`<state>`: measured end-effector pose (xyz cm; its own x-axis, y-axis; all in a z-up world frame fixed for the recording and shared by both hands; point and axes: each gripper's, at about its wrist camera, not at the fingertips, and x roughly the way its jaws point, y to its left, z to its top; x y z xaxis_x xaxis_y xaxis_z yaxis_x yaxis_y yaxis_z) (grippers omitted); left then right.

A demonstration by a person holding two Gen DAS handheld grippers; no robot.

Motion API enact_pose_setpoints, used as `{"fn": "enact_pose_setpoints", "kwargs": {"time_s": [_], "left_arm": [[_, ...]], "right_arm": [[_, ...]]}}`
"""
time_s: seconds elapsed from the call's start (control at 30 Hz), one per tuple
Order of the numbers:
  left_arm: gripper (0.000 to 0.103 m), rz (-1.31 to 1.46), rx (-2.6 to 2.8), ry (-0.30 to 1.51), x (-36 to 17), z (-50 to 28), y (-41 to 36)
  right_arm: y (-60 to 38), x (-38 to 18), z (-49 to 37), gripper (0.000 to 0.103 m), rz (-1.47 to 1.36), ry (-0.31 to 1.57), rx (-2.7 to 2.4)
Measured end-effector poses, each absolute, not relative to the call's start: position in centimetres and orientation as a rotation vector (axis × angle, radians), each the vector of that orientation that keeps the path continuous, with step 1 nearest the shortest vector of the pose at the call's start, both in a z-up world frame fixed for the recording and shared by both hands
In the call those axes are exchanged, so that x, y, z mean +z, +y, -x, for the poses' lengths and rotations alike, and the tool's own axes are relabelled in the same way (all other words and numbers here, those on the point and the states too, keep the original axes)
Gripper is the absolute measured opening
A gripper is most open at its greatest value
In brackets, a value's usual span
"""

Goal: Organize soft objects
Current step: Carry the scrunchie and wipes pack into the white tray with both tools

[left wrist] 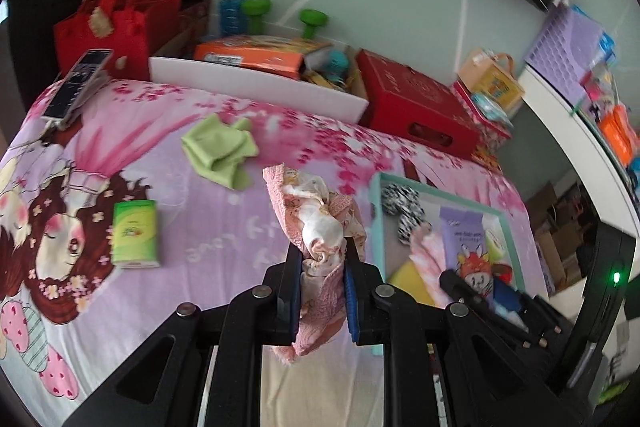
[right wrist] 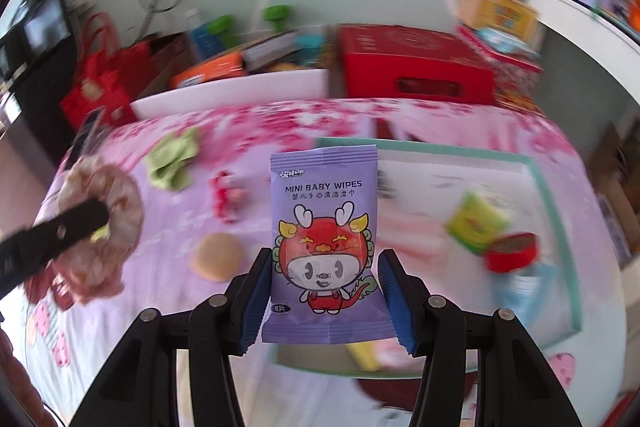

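Pink cloth [left wrist: 320, 227] clamped in left gripper [left wrist: 323, 263]; wipes pack [right wrist: 324, 247] in right gripper [right wrist: 325, 267].

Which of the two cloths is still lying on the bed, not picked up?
The green cloth, crumpled on the pink bedsheet. The pink cloth is off the bed, pinched in the left gripper.

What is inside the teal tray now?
In the teal tray: a zebra-print cloth, a pink cloth, something yellow. The wipes pack, held by the right gripper, covers the rest.
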<state>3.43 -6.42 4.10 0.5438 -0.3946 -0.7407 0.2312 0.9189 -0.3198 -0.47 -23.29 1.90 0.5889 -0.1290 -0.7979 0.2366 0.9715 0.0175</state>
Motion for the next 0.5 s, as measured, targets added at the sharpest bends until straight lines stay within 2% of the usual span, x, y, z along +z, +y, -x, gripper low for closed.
{"fn": "enact_pose_setpoints", "kwargs": {"time_s": [0.5], "left_arm": [[0.018,0.008,-0.550,0.956,4.3,-3.2,-17.5]], "right_arm": [[-35.0,0.8,3.2,0.056,-0.349,0.958,-0.471]]}}
